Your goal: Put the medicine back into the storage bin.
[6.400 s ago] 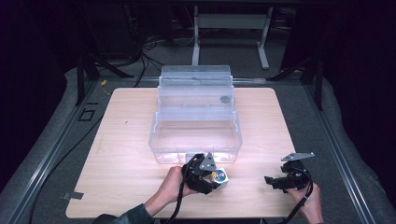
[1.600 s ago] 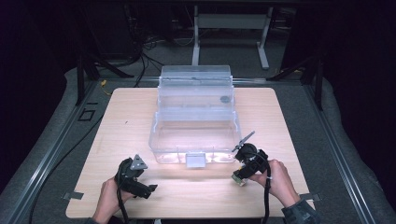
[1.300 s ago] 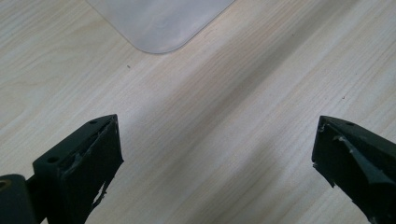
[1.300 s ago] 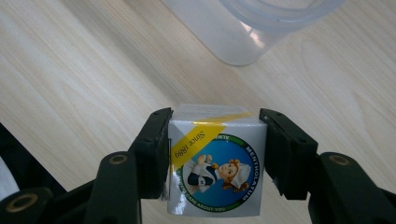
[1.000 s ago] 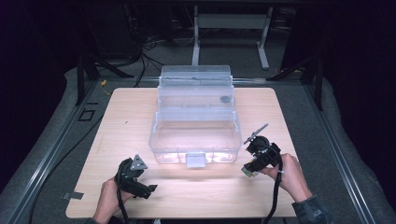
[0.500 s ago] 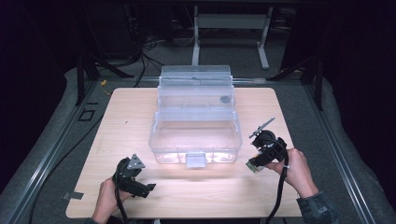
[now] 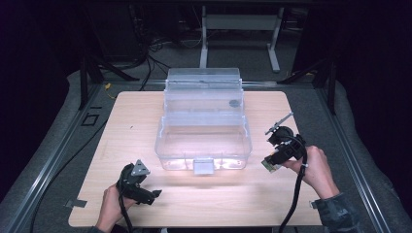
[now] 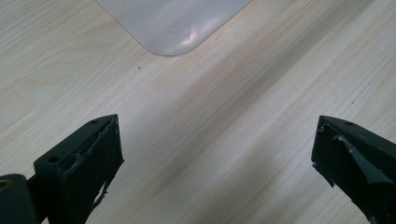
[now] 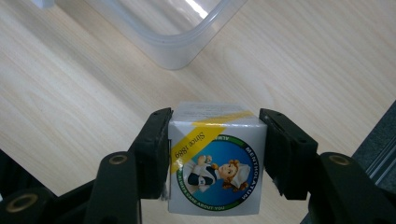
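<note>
Jaws of your right gripper (image 9: 212, 163) clamp one small Mentholatum box (image 9: 215, 161), its printed face toward the camera, long axis indiscernible, while your left gripper (image 8: 217, 154) gapes empty.

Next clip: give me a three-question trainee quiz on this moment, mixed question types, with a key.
1. True or false: the right gripper holds a small printed box between its jaws.
2. How do the left gripper's jaws stand? A) spread apart with nothing between them B) shut on the box C) clamped on the bin's rim
3. In the high view, on which side of the clear plastic bin is the hand carrying the box?

Key: 1 true. 2 A. 3 the right side, beside the bin's front corner, above the wooden table.
</note>
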The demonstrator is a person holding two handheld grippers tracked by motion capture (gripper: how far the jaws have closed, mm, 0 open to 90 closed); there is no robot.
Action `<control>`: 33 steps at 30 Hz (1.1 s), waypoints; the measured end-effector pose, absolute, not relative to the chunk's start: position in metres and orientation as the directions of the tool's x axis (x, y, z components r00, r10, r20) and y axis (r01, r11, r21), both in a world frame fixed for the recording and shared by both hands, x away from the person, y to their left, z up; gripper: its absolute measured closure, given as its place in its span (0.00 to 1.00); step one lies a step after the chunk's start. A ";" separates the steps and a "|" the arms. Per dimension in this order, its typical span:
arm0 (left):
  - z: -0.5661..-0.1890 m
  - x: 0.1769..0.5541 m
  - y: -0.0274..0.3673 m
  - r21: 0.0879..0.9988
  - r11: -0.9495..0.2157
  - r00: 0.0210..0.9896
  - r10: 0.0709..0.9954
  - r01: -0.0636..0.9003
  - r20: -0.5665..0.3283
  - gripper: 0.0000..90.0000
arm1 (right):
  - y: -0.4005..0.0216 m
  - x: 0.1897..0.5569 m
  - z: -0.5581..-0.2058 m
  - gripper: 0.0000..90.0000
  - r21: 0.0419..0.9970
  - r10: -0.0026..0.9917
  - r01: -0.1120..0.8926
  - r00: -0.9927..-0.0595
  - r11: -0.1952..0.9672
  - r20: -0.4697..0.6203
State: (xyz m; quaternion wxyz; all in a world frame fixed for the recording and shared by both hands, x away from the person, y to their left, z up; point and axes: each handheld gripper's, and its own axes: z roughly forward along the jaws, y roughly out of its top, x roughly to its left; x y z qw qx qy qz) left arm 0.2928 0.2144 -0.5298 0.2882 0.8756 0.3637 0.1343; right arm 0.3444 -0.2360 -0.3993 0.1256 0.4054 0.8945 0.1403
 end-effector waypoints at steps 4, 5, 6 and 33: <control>-0.532 0.294 0.216 0.602 -0.571 0.703 0.711 0.558 0.022 0.04 | -0.238 0.348 -0.392 0.51 0.359 0.764 0.691 -0.635 0.628 -0.115; -0.532 0.294 0.216 0.602 -0.571 0.703 0.711 0.558 0.022 0.05 | -0.238 0.348 -0.392 0.51 0.359 0.764 0.691 -0.635 0.628 -0.115; -0.532 0.294 0.215 0.596 -0.576 0.704 0.709 0.559 0.025 0.05 | -0.238 0.348 -0.391 0.51 0.363 0.767 0.692 -0.633 0.624 -0.111; -0.529 0.295 0.219 0.614 -0.585 0.703 0.708 0.530 0.068 0.07 | -0.202 0.377 -0.330 0.51 0.327 0.743 0.670 -0.636 0.666 -0.210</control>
